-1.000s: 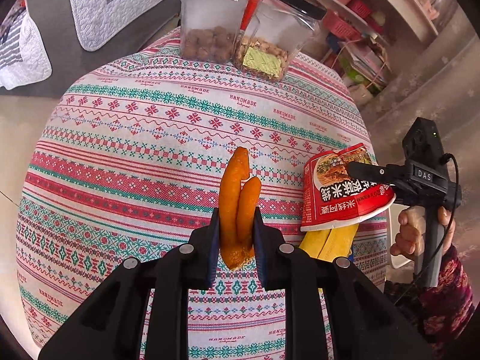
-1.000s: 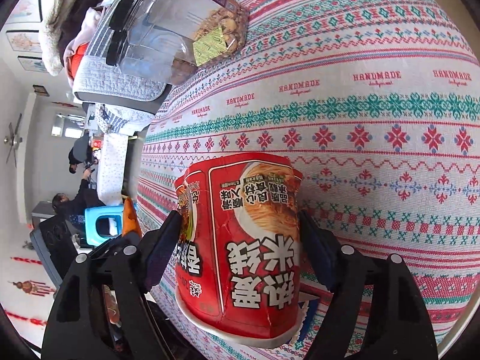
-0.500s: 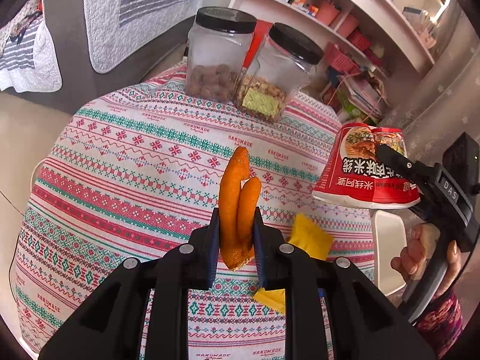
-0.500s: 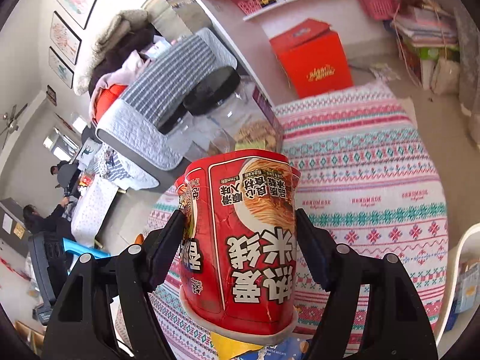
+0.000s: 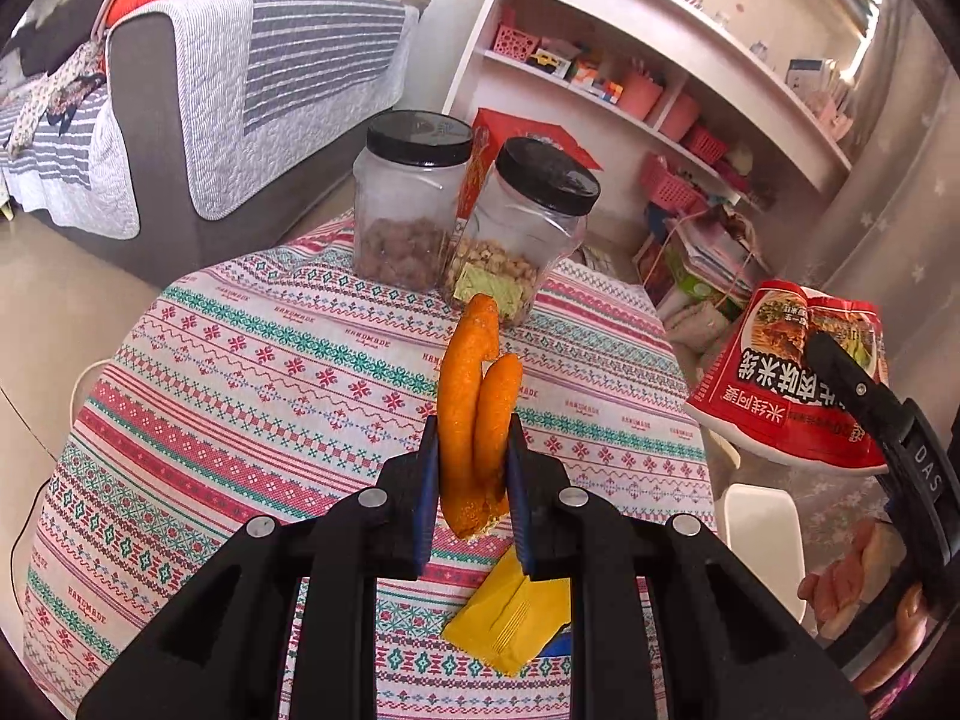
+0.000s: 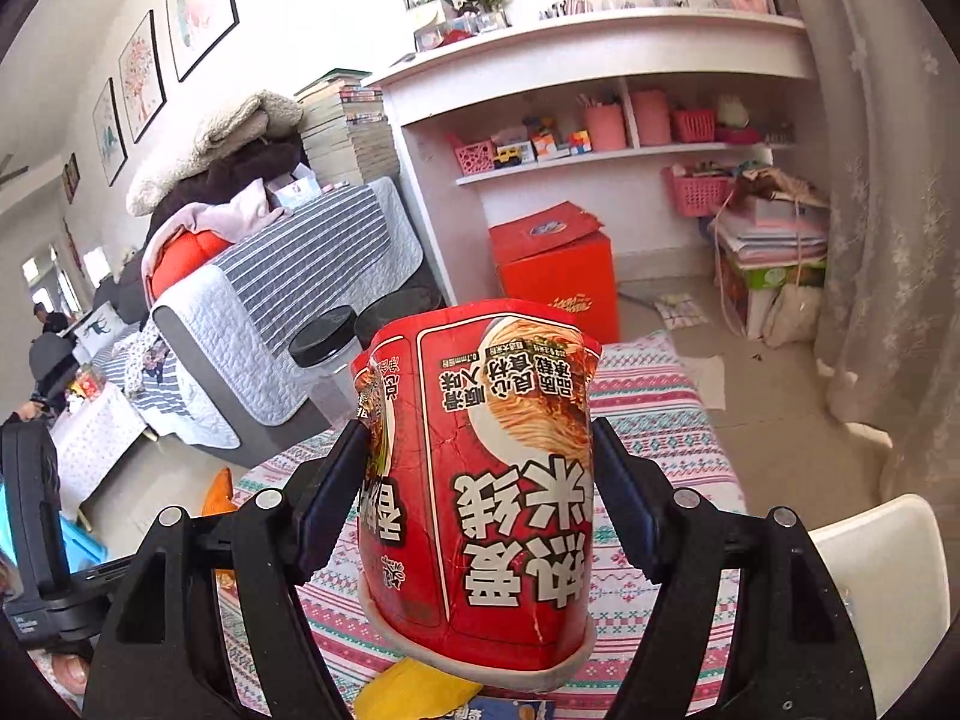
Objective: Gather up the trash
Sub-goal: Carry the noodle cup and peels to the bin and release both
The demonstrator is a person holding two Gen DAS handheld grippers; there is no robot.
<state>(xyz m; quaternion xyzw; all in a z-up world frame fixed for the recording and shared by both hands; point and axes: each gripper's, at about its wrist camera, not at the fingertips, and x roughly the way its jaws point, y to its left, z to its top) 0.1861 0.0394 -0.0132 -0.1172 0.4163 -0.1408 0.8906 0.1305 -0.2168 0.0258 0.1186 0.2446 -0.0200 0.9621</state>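
- Left wrist view: the left gripper [image 5: 469, 474] has its fingers pinched on a curled, rough orange peel [image 5: 474, 414], held above the table [image 5: 252, 360] with its patterned woven cloth. Two clear plastic jars [image 5: 414, 204] with black lids stand behind; a yellow packet [image 5: 510, 618] lies below.
- Right wrist view: the right gripper [image 6: 477, 474] has its fingers clamped on a crumpled red noodle cup [image 6: 480, 480], upside down, above the table edge.

Orange peel [image 5: 474, 414]; red noodle cup [image 6: 480, 480]; red-green patterned tablecloth [image 5: 270, 372]; yellow wrapper [image 5: 510, 618]; black-lidded jars [image 5: 414, 198].
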